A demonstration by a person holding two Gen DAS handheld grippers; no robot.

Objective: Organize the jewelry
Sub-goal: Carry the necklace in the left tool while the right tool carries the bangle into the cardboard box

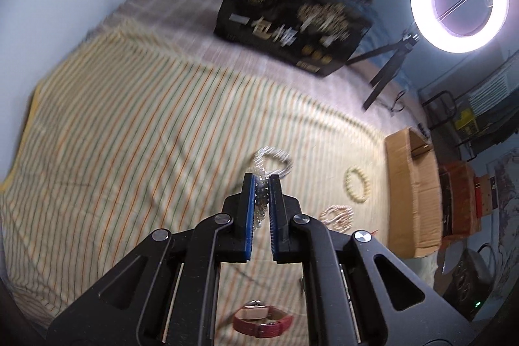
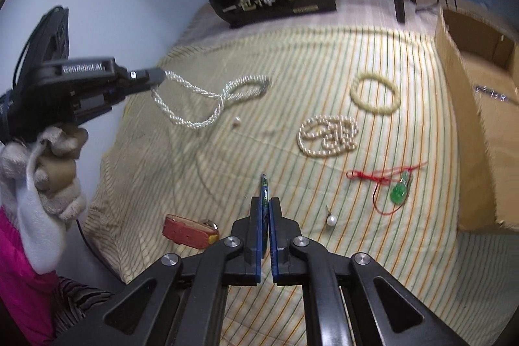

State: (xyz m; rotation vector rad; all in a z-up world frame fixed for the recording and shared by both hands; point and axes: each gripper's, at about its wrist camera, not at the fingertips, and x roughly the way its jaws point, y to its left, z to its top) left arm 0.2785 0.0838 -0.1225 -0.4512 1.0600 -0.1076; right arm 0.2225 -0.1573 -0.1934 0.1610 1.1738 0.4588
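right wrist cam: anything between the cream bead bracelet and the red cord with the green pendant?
Yes: the coiled pearl strand lies between bracelet and red cord, slightly toward the left of the right wrist view.

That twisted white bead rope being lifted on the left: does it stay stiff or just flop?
Probably floppy: the twisted bead rope sags in loops below the left gripper, its far end trailing on the striped cloth. Its round, glossy beads may slip. It looks light, though that is hard to judge.

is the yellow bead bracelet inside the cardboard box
No, the yellow bead bracelet lies on the striped cloth, left of the cardboard box.
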